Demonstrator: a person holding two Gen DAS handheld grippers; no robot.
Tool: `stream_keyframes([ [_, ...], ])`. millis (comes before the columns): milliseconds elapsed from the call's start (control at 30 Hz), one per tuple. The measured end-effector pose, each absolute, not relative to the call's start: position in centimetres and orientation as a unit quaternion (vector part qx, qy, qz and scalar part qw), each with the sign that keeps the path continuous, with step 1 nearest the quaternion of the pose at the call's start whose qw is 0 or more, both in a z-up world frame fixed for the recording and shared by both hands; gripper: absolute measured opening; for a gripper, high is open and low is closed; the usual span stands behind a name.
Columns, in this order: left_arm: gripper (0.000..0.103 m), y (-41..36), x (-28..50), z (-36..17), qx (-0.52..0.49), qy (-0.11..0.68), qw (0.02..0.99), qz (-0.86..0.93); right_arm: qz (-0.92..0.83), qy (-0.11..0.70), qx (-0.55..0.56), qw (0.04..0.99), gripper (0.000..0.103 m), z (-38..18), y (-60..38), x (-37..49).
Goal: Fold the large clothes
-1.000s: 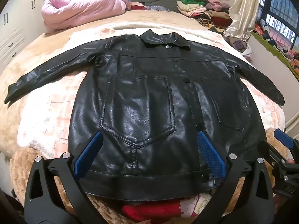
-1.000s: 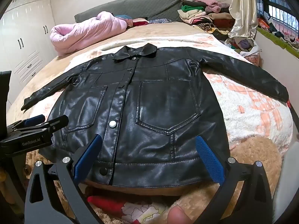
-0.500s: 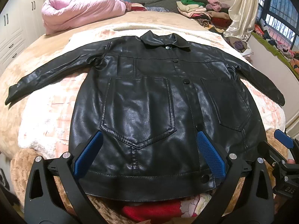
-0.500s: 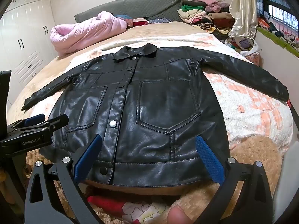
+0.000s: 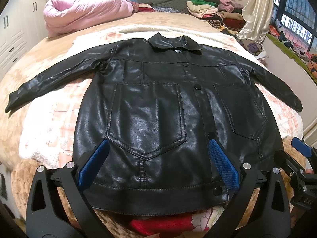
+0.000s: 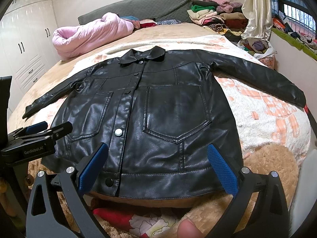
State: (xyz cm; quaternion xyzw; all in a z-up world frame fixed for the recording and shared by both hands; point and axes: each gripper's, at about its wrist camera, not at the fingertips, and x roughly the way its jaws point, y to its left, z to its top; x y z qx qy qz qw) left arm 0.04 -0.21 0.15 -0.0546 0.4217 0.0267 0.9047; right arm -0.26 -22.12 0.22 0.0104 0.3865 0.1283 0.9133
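A black leather jacket [image 5: 150, 111] [image 6: 168, 117] lies flat and buttoned on the bed, front up, collar away from me, both sleeves spread sideways. My left gripper [image 5: 156, 160] hovers open above the hem over the left pocket, with nothing between its blue pads. My right gripper [image 6: 156, 164] hangs open above the hem on the right-pocket side, also holding nothing. Each gripper shows at the edge of the other's view: the right gripper [image 5: 301, 156] at the jacket's right hem corner, the left gripper [image 6: 37, 134] at its left hem corner.
The bed carries a white-and-orange blanket [image 5: 45, 127] over a tan cover. A pink duvet [image 5: 87, 11] and piles of clothes [image 5: 214, 10] lie by the headboard. A red floral cloth [image 6: 126, 218] sits under the hem. White wardrobes [image 6: 25, 45] stand left, a window right. A fingertip [image 6: 187, 228] shows below.
The left wrist view has shifted slightly back and down, so the jacket sits a little lower in frame. The jacket and the right gripper have not moved.
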Motion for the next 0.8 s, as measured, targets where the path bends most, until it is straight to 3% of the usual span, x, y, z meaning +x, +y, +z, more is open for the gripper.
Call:
stream_keyframes([
  [800, 0.094, -0.73, 0.58, 0.16, -0.049, 0.419, 0.906, 0.023, 0.128, 0.387, 0.011, 0.913, 0.099, 0.19, -22.13, -0.21],
])
